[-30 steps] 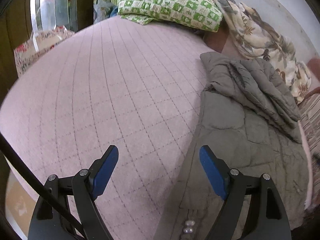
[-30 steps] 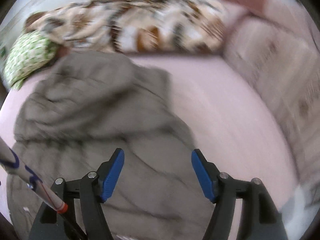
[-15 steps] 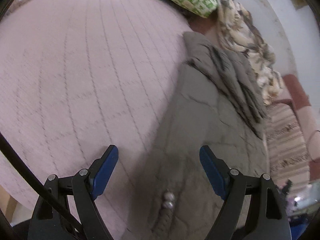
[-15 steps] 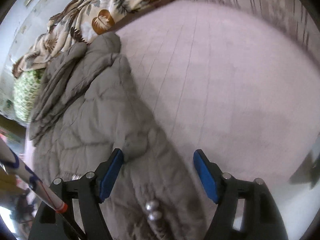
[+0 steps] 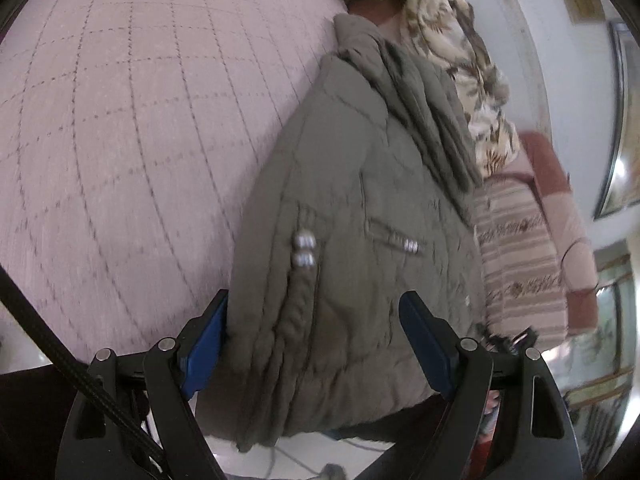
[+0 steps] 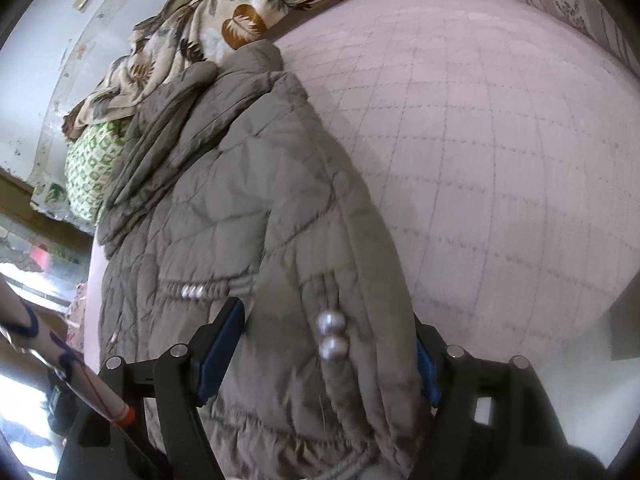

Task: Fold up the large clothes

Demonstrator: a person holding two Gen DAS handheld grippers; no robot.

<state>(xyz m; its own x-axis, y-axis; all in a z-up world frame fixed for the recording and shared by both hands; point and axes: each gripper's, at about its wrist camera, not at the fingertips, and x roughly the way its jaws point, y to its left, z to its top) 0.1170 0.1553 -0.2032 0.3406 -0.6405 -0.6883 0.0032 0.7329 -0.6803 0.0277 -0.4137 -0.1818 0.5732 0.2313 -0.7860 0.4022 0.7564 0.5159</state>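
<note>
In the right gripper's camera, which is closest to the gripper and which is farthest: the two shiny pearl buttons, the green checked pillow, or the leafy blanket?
From the right gripper:
1. Pearl buttons, on the jacket between the fingers.
2. Green checked pillow, far left, beyond the jacket.
3. Leafy blanket, top, by the wall.

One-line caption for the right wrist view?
Open right hand-held gripper straddles the hem of an olive quilted jacket lying on a pink bedspread.
</note>
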